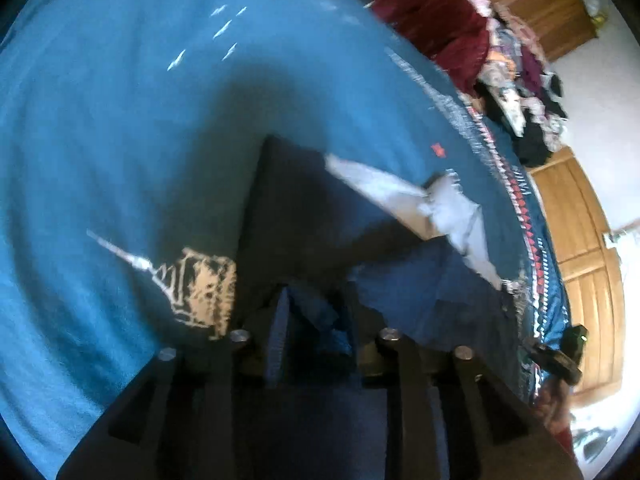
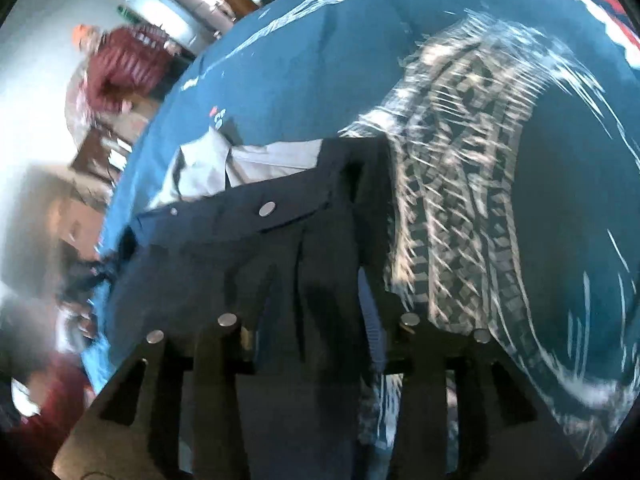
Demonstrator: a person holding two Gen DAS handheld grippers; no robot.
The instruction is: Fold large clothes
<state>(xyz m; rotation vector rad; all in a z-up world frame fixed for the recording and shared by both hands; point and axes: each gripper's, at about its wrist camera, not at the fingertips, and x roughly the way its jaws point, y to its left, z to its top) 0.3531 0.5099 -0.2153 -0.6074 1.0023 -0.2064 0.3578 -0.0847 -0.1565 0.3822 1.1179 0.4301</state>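
Note:
A dark navy garment (image 1: 296, 208) with a pale grey lining (image 1: 400, 196) lies across the blue bedspread (image 1: 120, 120). My left gripper (image 1: 314, 332) is shut on a bunched fold of it at the bottom of the left wrist view. In the right wrist view the same garment (image 2: 240, 248) shows a pocket flap with a metal snap (image 2: 267, 209) and grey lining (image 2: 248, 164). It drapes over my right gripper (image 2: 316, 332), which is shut on the cloth. Both views are motion-blurred.
The bedspread has a cream geometric band (image 2: 460, 160) and a red-and-white border (image 1: 528, 216). A heap of maroon and mixed clothes (image 1: 440, 20) sits at the bed's far end. Wooden cabinet doors (image 1: 580, 240) stand beyond the bed edge. A black device with a green light (image 1: 576, 334) shows at the right.

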